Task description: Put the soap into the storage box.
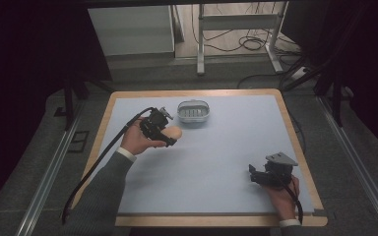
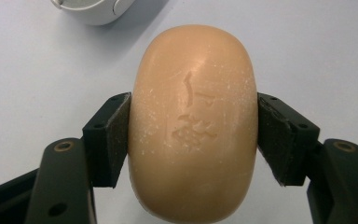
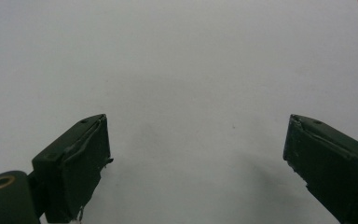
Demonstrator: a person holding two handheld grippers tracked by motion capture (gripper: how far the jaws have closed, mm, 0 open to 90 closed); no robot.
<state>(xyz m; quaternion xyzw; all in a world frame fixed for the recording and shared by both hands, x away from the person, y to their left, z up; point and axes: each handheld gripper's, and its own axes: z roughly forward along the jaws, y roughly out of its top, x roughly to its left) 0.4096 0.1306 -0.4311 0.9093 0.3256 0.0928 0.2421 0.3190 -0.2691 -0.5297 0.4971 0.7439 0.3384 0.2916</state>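
Soap sits closest to the lens in the left gripper view, an oval tan bar with a stamped mark on its face, pinched at its two long sides by the black pads of the left gripper. Both jaws press flat against it, so the grasp looks firm and centred. From the high view the left gripper holds the soap low over the blue tabletop; whether the bar is lifted clear or resting on the surface I cannot tell. It is just in front of and a little to the left of the white dish, near it but apart. A curved edge of the dish shows at the top of the left gripper view.

At the near right of the tabletop, the right gripper is well away from both things. In its own view the right gripper has its jaws spread wide with nothing between them, just bare tabletop ahead.

Judging by this, the pickup is done: the bar is secured. What seems left is the short carry over the dish rim, lowering the bar onto the ridged inside, and letting go. The dish looks empty, so nothing blocks the drop
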